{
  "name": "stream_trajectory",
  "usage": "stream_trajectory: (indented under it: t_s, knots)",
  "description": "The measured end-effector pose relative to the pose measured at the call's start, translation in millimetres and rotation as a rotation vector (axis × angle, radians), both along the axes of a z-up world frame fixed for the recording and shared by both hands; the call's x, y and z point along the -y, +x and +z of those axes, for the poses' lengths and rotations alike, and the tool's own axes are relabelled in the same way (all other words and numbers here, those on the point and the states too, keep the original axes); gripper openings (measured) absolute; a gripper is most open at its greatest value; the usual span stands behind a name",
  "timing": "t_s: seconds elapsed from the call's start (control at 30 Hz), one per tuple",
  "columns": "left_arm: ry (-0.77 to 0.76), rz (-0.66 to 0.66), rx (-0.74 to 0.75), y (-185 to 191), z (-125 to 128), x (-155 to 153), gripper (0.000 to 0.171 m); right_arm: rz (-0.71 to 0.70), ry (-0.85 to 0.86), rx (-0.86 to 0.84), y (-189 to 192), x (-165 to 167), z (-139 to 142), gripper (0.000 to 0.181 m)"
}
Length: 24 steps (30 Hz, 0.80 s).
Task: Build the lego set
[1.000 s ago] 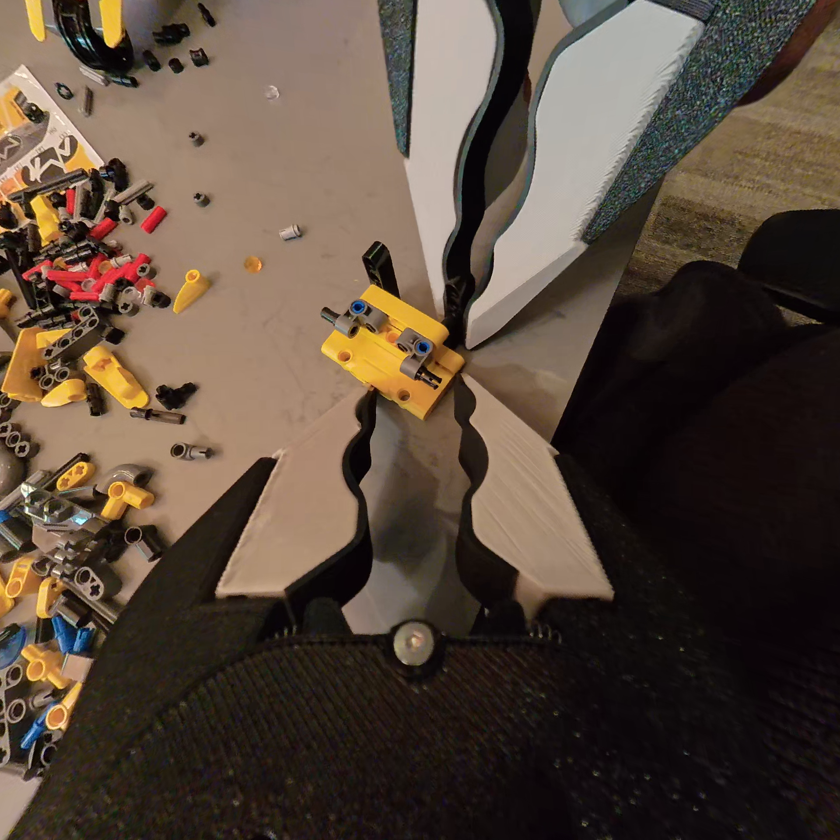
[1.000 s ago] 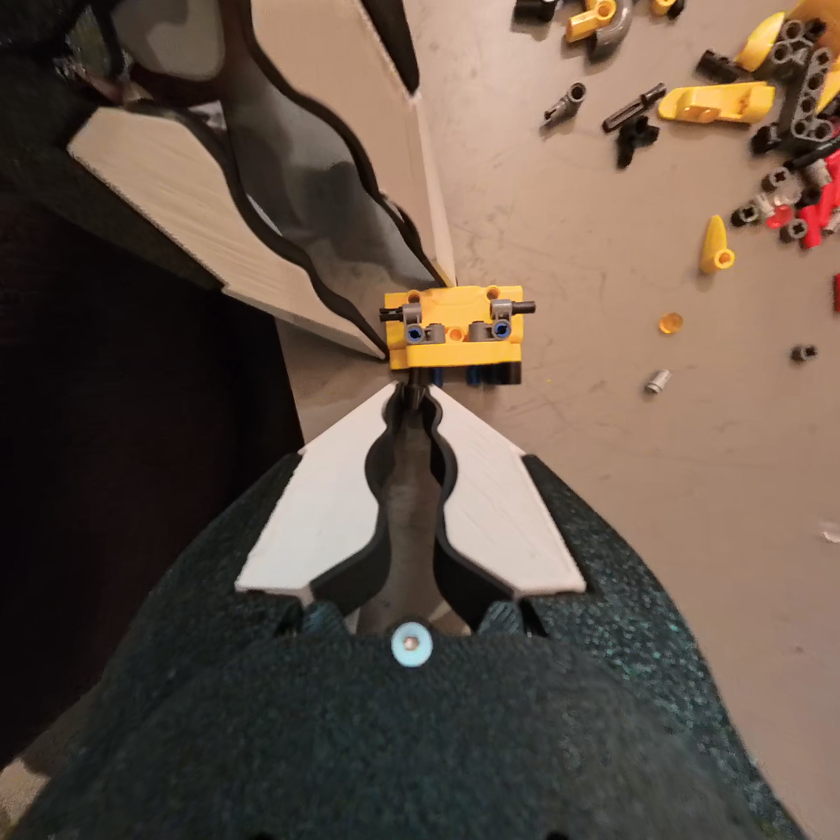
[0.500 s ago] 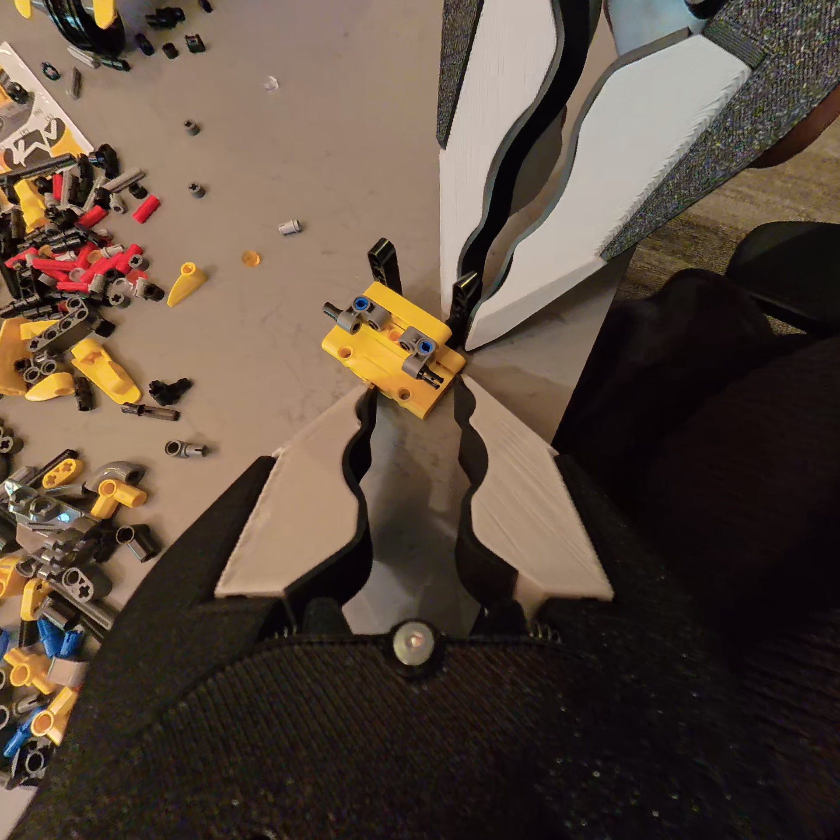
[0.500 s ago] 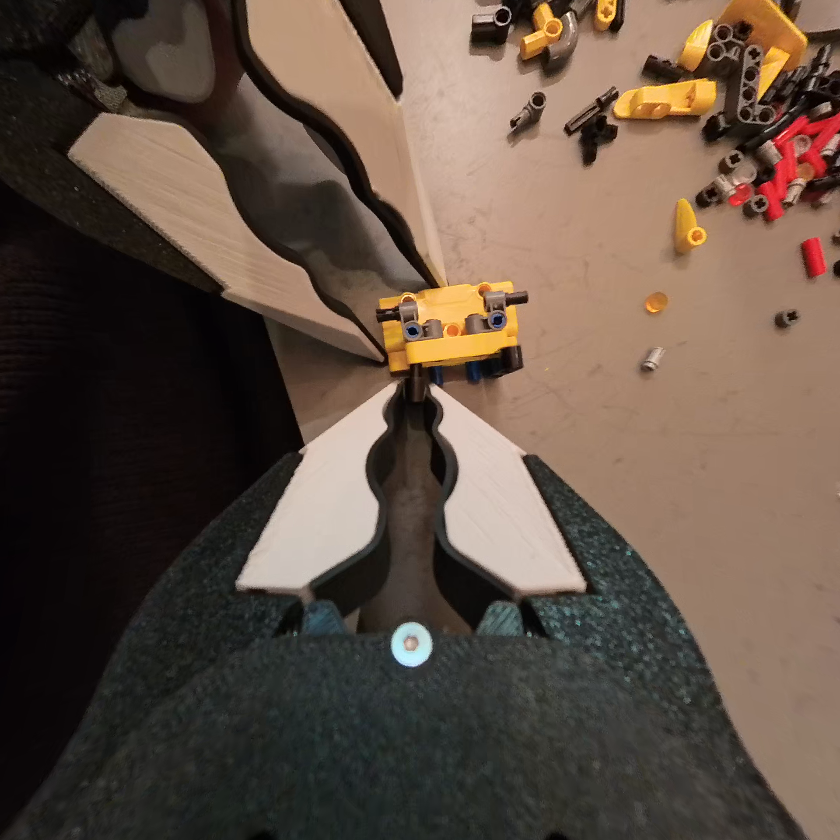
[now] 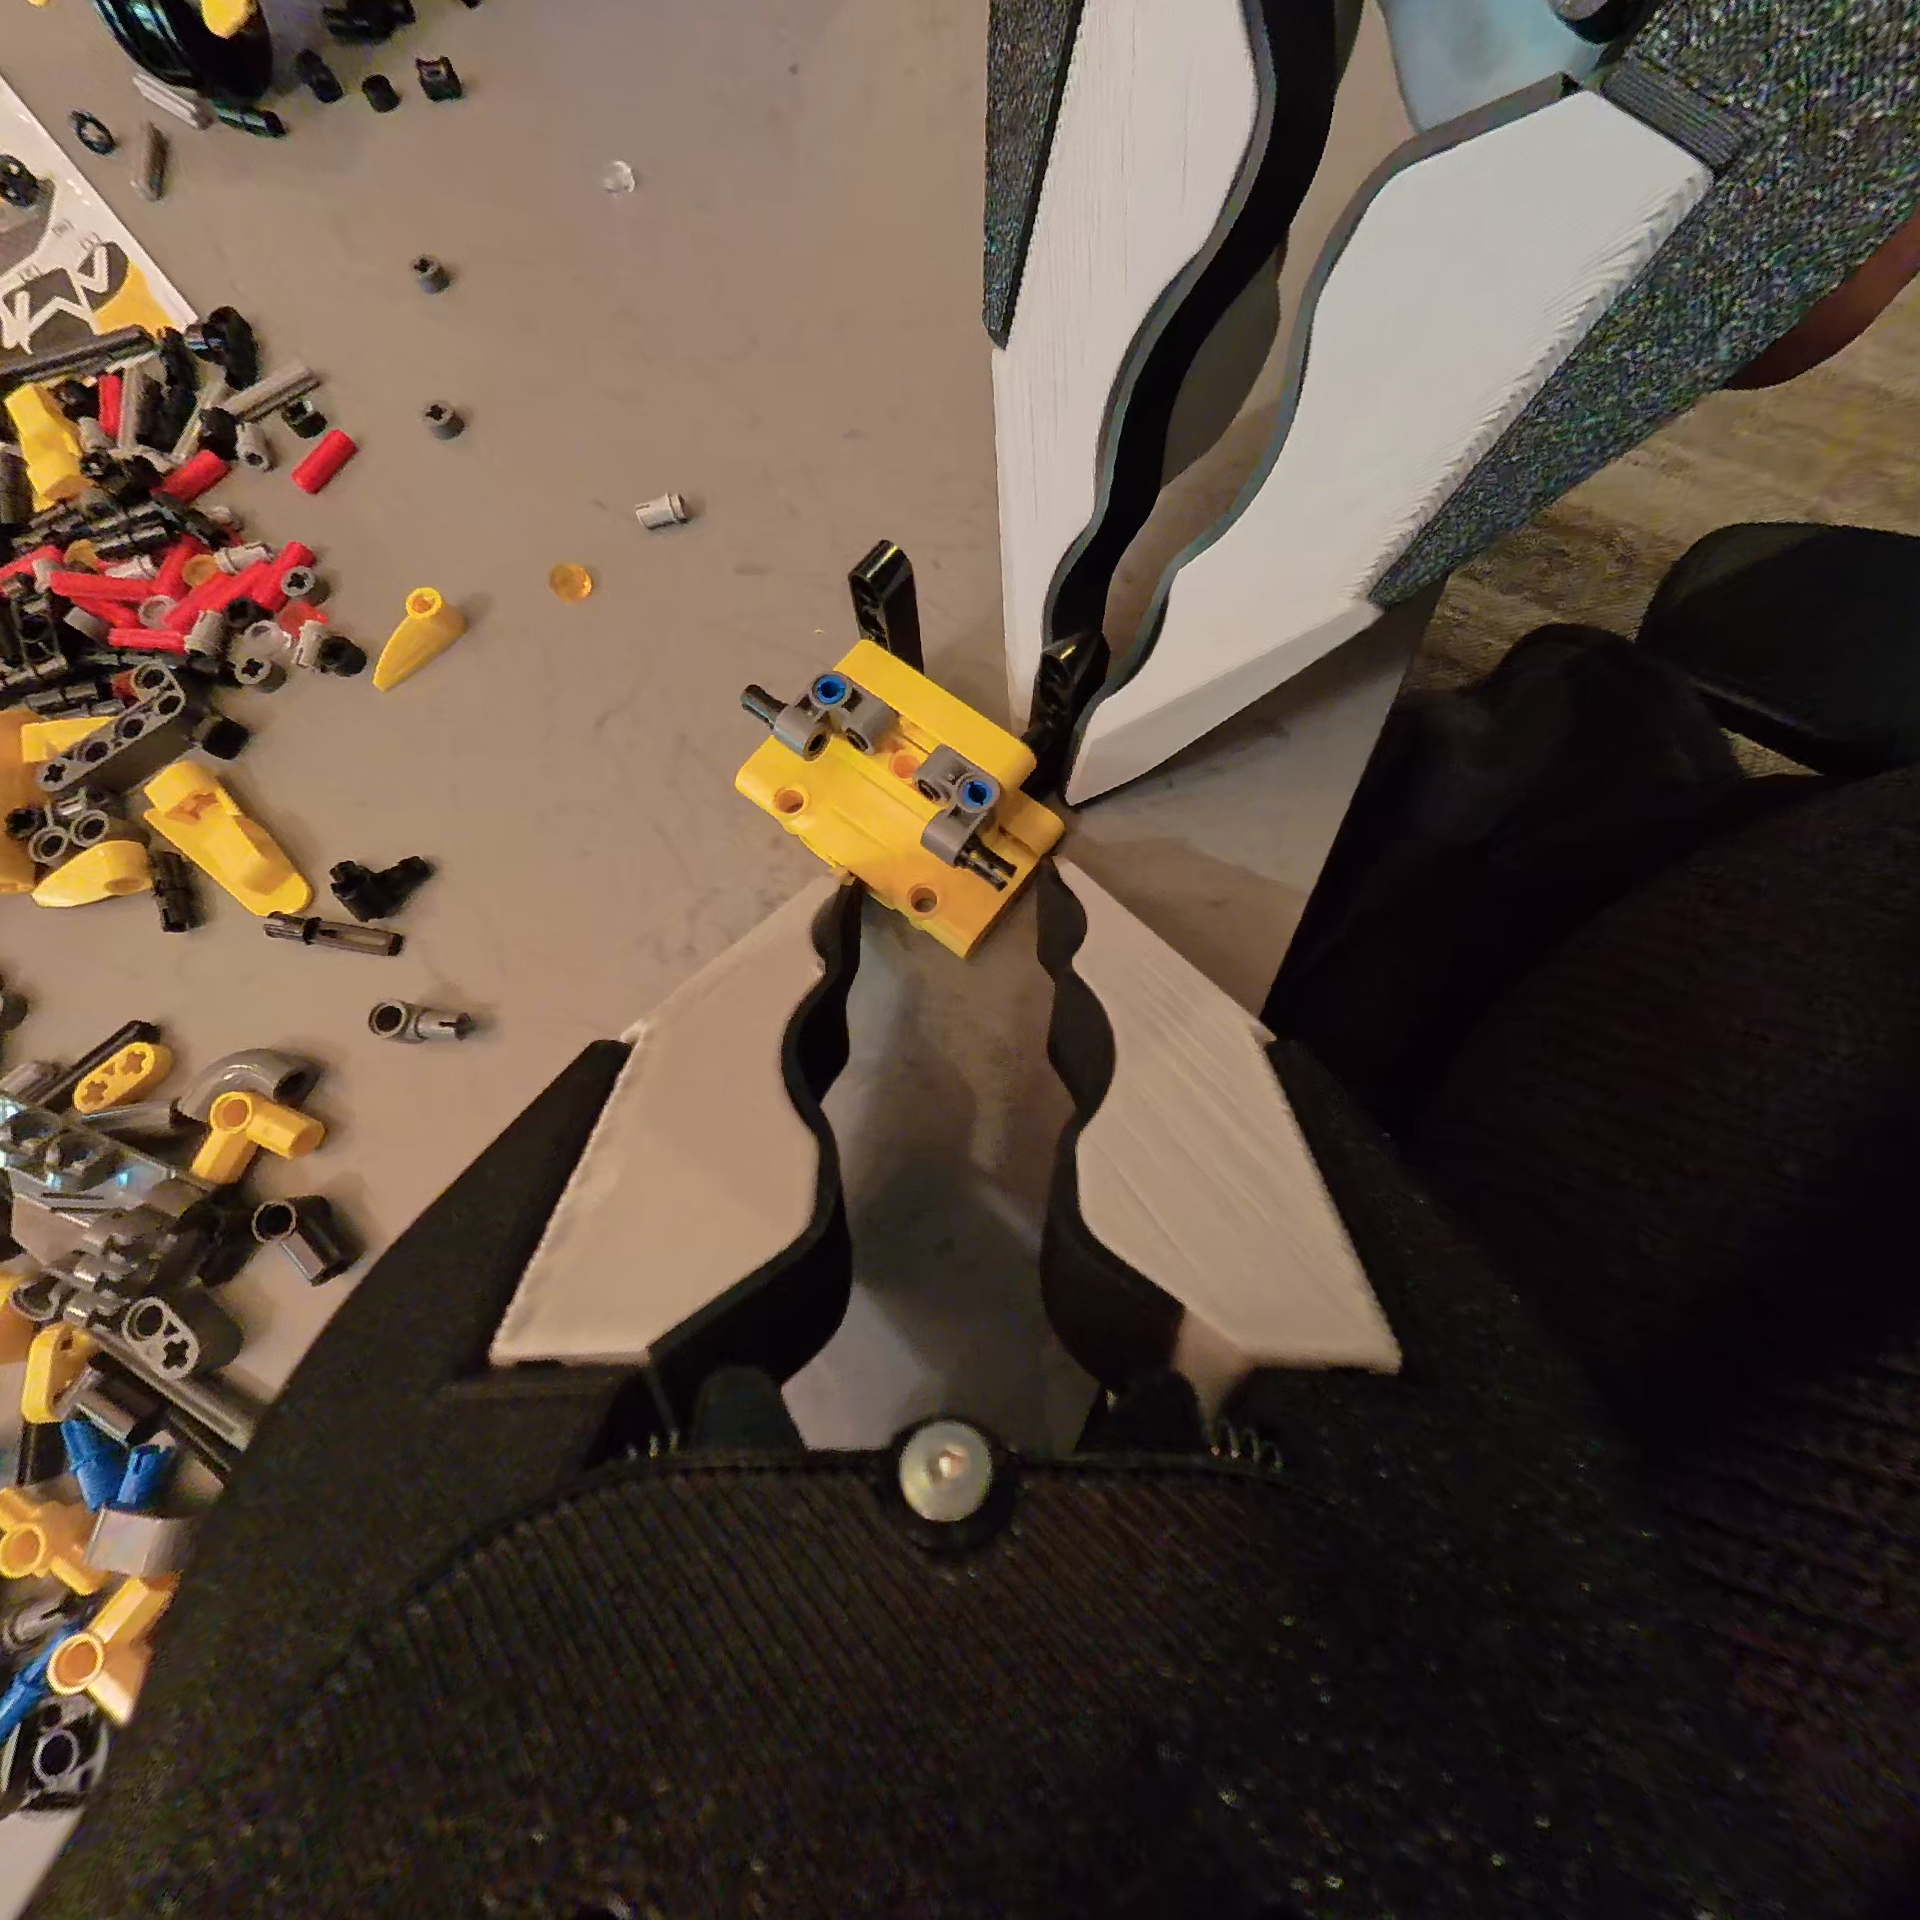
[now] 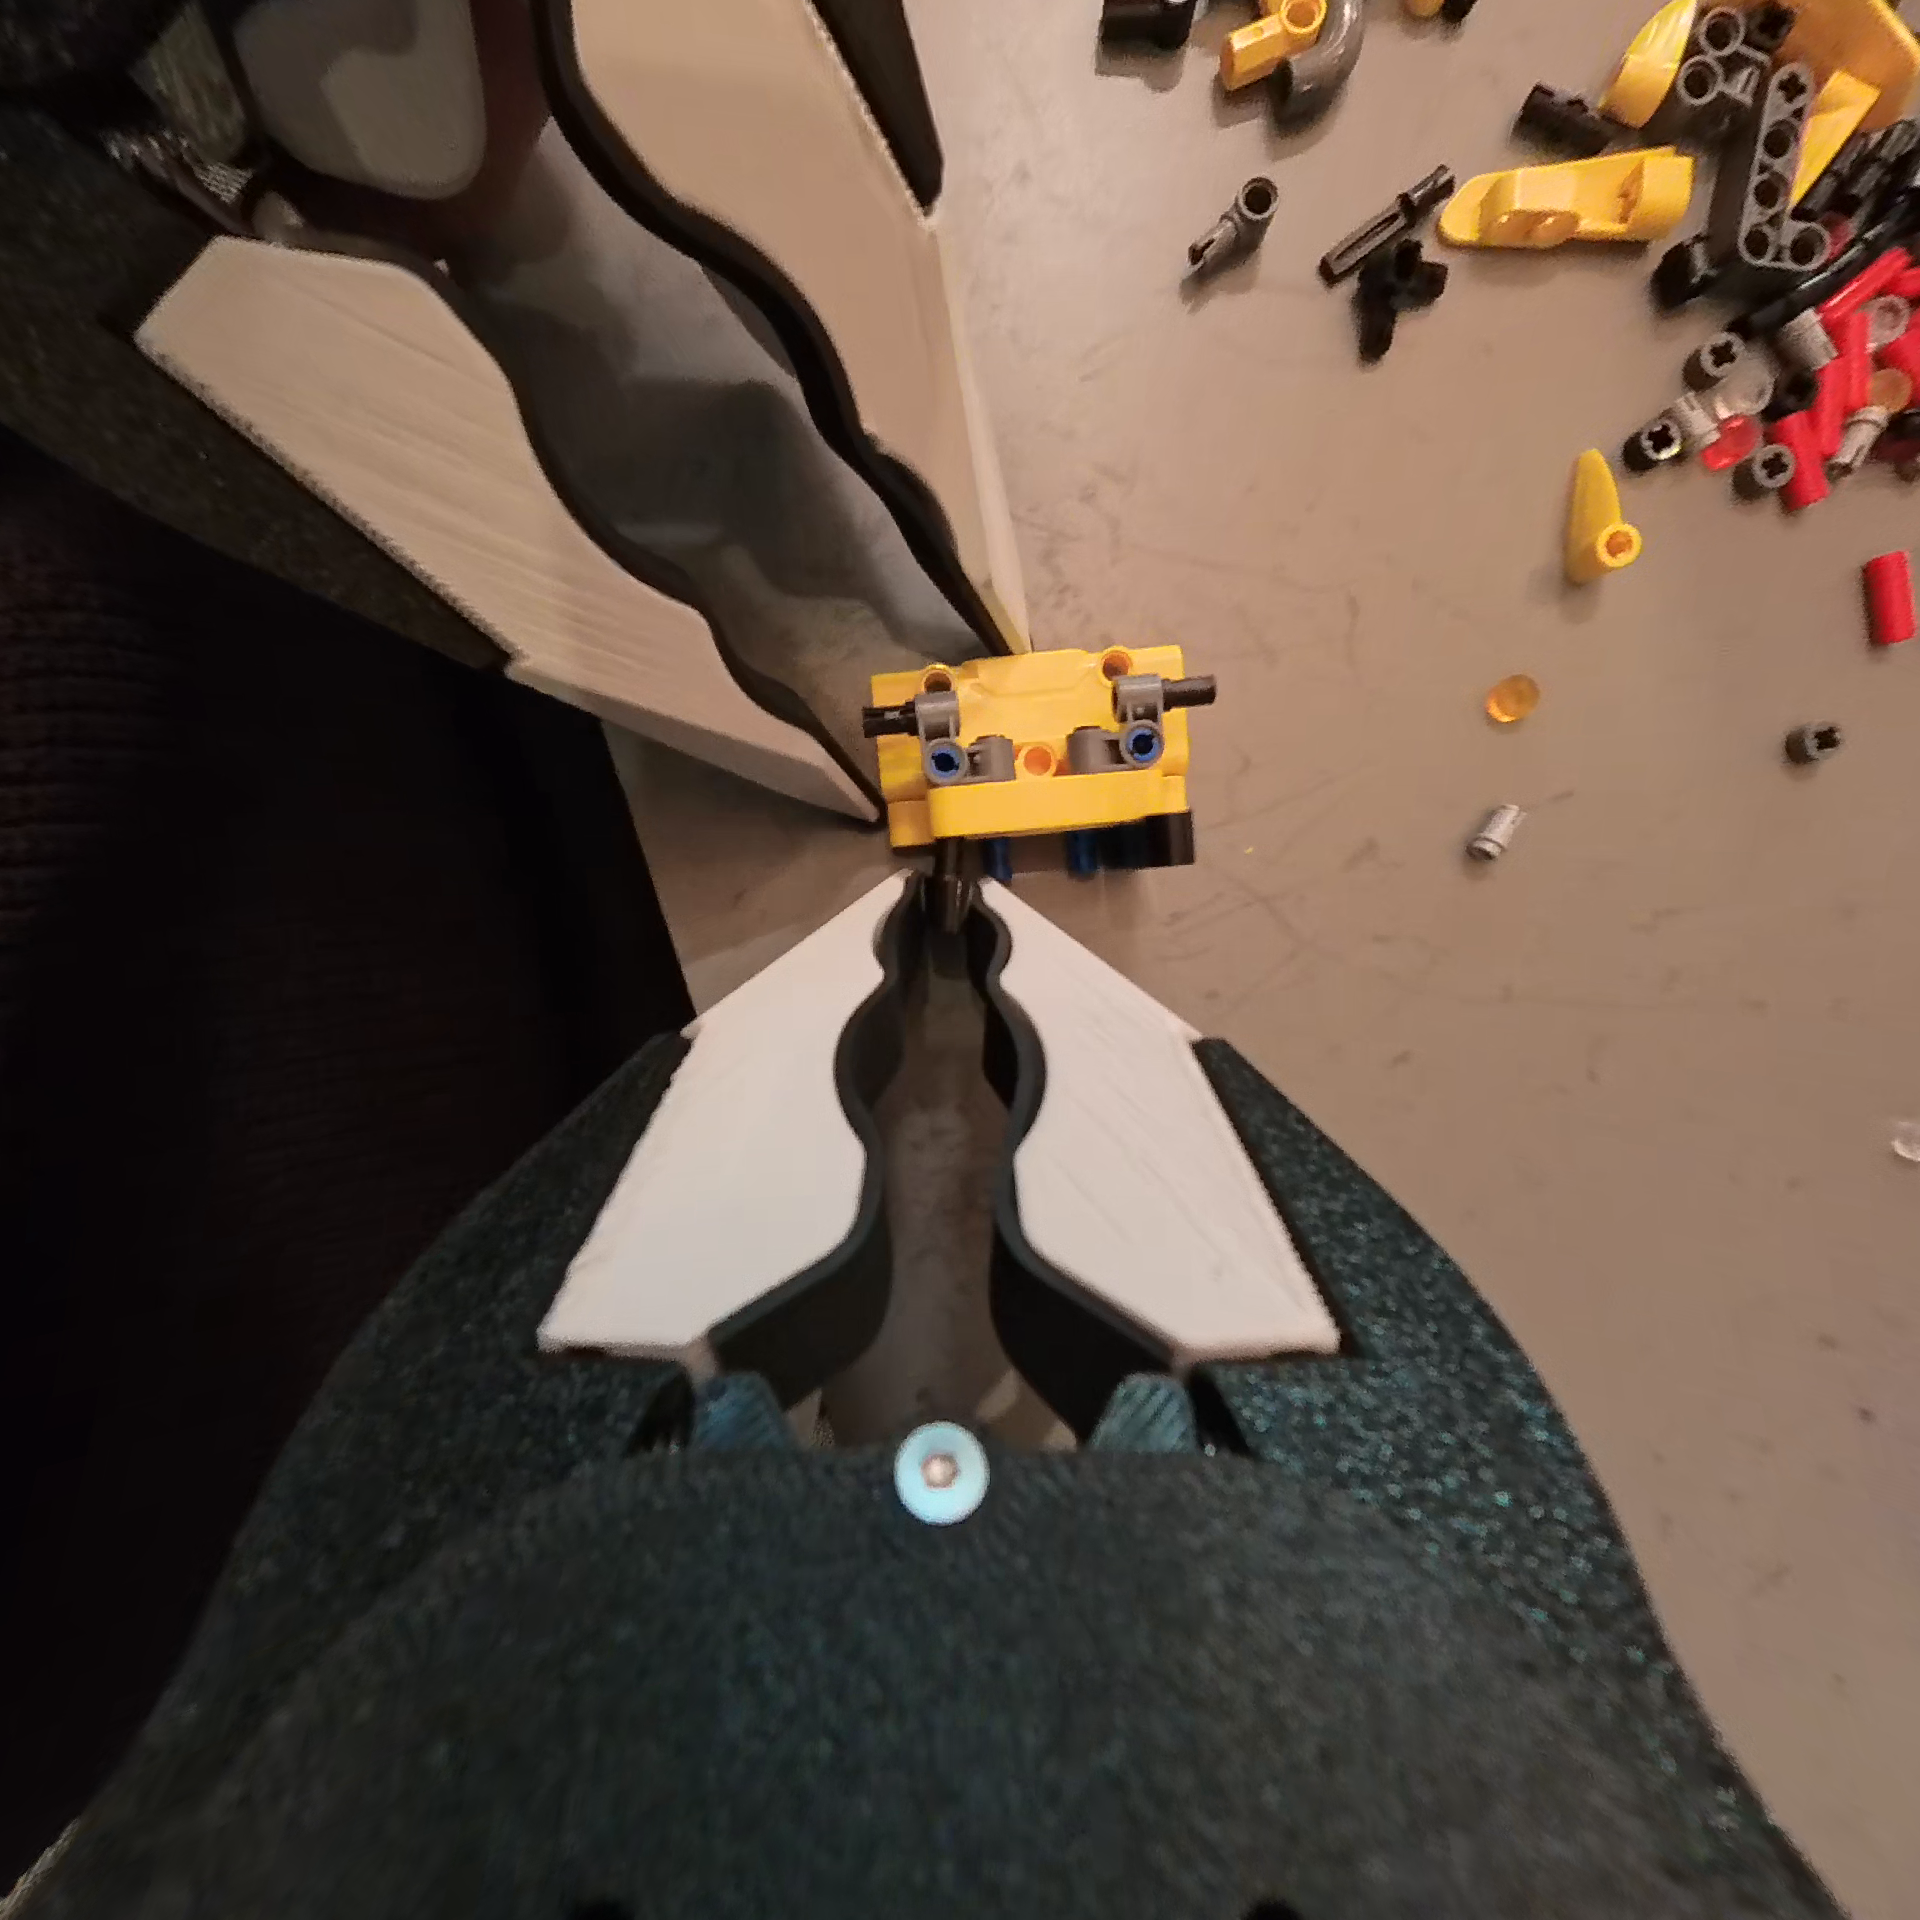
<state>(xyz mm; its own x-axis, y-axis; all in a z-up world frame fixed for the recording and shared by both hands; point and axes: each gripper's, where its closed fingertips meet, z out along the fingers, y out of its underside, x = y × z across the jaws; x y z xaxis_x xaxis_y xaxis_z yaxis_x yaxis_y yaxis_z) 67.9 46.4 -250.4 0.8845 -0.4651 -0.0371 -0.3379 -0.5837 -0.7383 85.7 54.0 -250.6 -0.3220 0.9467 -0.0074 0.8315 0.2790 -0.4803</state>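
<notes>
Your left gripper [image 5: 940,894] pinches the yellow brick assembly [image 5: 894,795] near the table [image 5: 727,312] edge; your right gripper [image 6: 940,894] is nearly closed on its black beam [image 5: 1060,691].

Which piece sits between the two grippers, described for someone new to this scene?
On the grey table, find where both grippers' tips converge near its edge. There sits a yellow block assembly. Unlike the loose scattered parts, it carries two grey connectors with blue pins on top.

Left gripper [image 5: 943,899] — black ribbed body, pale grey wedge fingers [image 5: 686,1164] with wavy black inner pads, silver screw [image 5: 943,1473] at 6 o'clock. Right gripper [image 6: 940,894] — dark speckled teal-black body, whiter fingers [image 6: 727,1174], same wavy pads, pale screw [image 6: 940,1473].
</notes>
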Motion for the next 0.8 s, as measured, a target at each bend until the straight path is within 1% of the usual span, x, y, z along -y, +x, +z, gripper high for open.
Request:
stream_trajectory:
  t_s: [0.5, 0.67, 0.8]
  knots:
    - [-0.001, 0.001, -0.002, -0.4, -0.2, 0.1, 0.033, -0.023, 0.023, 0.011, -0.3, 0.0, -0.2, 0.006]
    - [0.000, 0.004, -0.005, -0.4, -0.2, 0.1, 0.033, -0.037, 0.058, 0.005, -0.3, 0.3, -0.1, 0.006]
    - [-0.002, 0.003, -0.003, -0.5, -0.3, 0.1, 0.033, -0.045, 0.048, -0.003, -0.4, 0.4, -0.1, 0.006]
